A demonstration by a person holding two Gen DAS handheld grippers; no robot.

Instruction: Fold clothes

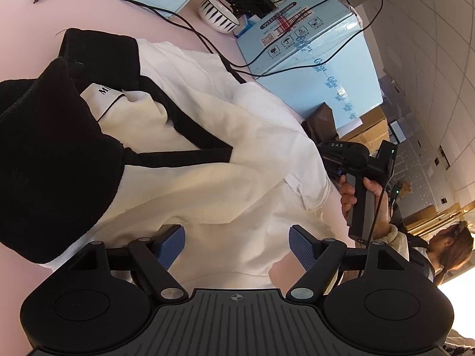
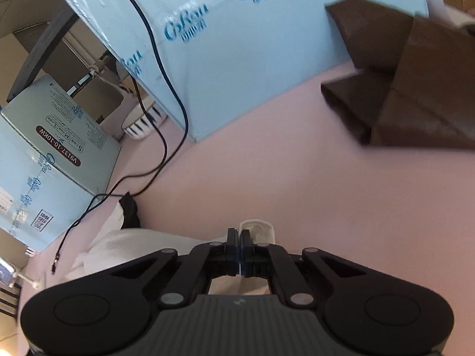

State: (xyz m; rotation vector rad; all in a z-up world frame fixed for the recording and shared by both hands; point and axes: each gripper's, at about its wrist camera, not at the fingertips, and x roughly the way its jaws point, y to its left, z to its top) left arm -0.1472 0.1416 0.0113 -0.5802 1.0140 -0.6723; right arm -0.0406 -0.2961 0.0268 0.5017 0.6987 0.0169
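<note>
Here the left hand-held gripper (image 1: 236, 244) hangs wide open over the white and black top (image 1: 213, 160) on the pink desk (image 2: 267, 154), while the right hand-held gripper (image 2: 238, 241) pinches its white cuff (image 2: 257, 231).

brown bag (image 2: 415, 89) blurred — cut off, label (image 1: 104, 90) half-hidden

pink tabletop (image 2: 267, 163) bearing light blue printed cartons (image 1: 311, 59), black cables (image 1: 178, 20) trailing across, striped white bowl (image 1: 218, 13) beside one carton, brown paper bags (image 2: 409, 89) leaning near another.
</note>
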